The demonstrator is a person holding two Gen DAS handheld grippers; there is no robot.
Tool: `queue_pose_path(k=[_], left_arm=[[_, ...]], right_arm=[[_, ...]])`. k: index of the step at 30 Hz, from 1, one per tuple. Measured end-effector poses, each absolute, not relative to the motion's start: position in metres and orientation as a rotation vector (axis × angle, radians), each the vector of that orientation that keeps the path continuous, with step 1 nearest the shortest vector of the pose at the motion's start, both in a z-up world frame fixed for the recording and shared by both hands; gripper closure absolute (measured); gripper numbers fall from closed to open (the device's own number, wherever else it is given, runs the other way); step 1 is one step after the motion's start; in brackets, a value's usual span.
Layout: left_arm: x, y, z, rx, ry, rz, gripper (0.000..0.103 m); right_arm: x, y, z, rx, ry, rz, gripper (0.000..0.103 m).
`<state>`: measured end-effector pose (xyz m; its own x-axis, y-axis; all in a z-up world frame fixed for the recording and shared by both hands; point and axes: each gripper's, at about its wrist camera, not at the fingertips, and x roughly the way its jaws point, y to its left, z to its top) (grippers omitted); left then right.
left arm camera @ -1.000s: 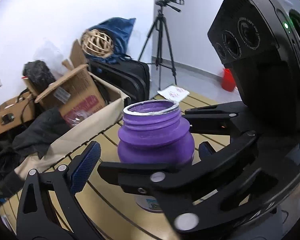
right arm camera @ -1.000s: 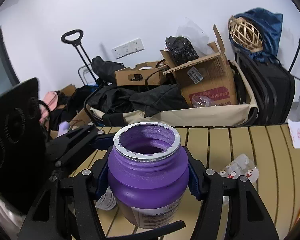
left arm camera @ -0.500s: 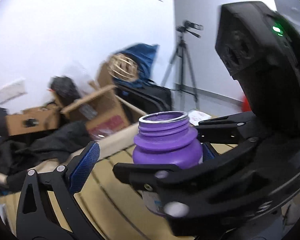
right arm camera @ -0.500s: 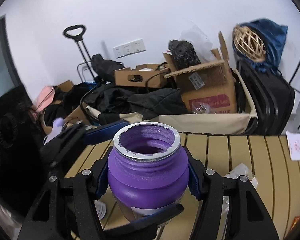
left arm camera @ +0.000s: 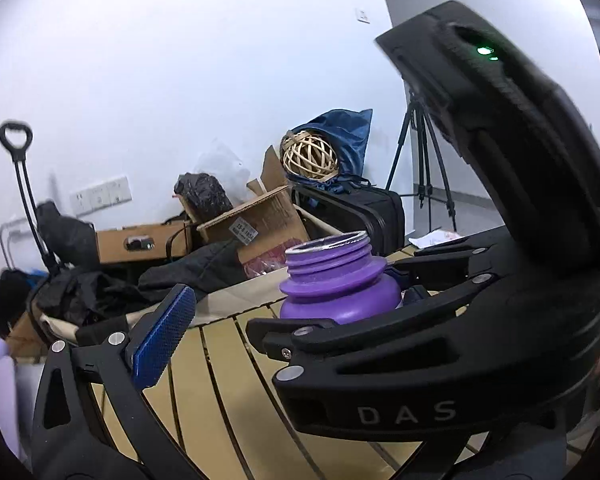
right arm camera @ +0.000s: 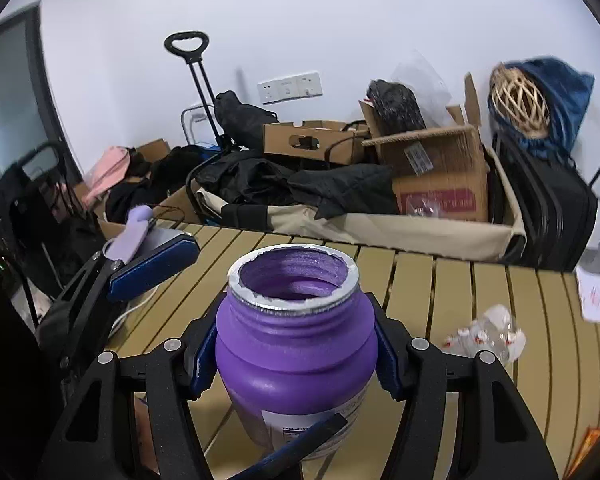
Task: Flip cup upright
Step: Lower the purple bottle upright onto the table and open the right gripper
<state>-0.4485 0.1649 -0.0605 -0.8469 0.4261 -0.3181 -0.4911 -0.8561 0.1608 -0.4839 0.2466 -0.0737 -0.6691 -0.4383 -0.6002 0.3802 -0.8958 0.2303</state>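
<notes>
The purple cup [right arm camera: 296, 344] stands upright with its silver-rimmed mouth up, just above the slatted table [right arm camera: 440, 280]. My right gripper [right arm camera: 296, 360] is shut on its body, a blue pad pressed on each side. In the left wrist view the cup [left arm camera: 340, 280] rises out of the right gripper [left arm camera: 340, 304], whose black body fills the right half. My left gripper [right arm camera: 256, 336] is open and straddles the cup without touching it. One of its blue pads [left arm camera: 162, 336] stands off to the left, and the other finger [right arm camera: 300, 444] crosses in front of the label.
A crumpled clear wrapper [right arm camera: 484, 332] and a white paper [right arm camera: 596, 292] lie on the table's right side. A lilac object [right arm camera: 134, 232] and a white cable sit at the left edge. Cardboard boxes [right arm camera: 432, 168], dark clothes and a suitcase crowd behind the far edge.
The left gripper has dropped lower and swung so it sees the cup from the side. The cup has stayed upright in the right gripper, which has barely moved.
</notes>
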Motion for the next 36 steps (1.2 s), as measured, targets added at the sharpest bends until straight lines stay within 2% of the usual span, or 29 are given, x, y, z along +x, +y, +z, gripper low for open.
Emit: queue_pose_path(k=[5, 7, 12, 14, 19, 22, 24, 26, 28, 33, 36], left_arm=[[-0.426, 0.192, -0.061, -0.391, 0.444, 2.655, 0.0], [-0.426, 0.196, -0.063, -0.435, 0.468, 2.64, 0.0], [-0.444, 0.196, -0.073, -0.71, 0.481, 2.579, 0.002], [-0.452, 0.188, -0.082, -0.832, 0.42, 2.534, 0.002], [-0.462, 0.157, -0.114, -0.929, 0.164, 2.426, 0.0], [-0.467, 0.146, -0.127, -0.921, 0.145, 2.415, 0.001], [-0.467, 0.142, -0.134, -0.948, 0.112, 2.396, 0.004], [-0.471, 0.14, -0.143, -0.971, 0.101, 2.365, 0.02], [-0.478, 0.146, -0.143, -0.983, 0.132, 2.34, 0.031], [-0.487, 0.15, -0.139, -0.956, 0.175, 2.358, 0.032], [-0.496, 0.145, -0.142, -1.022, 0.141, 2.38, 0.031]], right_arm=[[-0.479, 0.269, -0.081, 0.949, -0.12, -2.475, 0.036], [-0.478, 0.267, -0.085, 0.965, -0.054, -2.458, 0.036], [-0.487, 0.268, -0.103, 0.987, -0.11, -2.375, 0.036], [-0.485, 0.261, -0.109, 0.976, -0.077, -2.342, 0.036], [-0.488, 0.246, -0.137, 1.035, -0.006, -2.295, 0.036], [-0.492, 0.24, -0.146, 1.055, 0.012, -2.295, 0.035], [-0.498, 0.237, -0.152, 1.067, 0.008, -2.294, 0.035], [-0.504, 0.233, -0.161, 1.101, 0.018, -2.298, 0.032], [-0.507, 0.232, -0.163, 1.126, 0.004, -2.308, 0.023], [-0.501, 0.241, -0.149, 1.097, -0.045, -2.319, 0.022], [-0.497, 0.241, -0.139, 1.11, 0.006, -2.348, 0.022]])
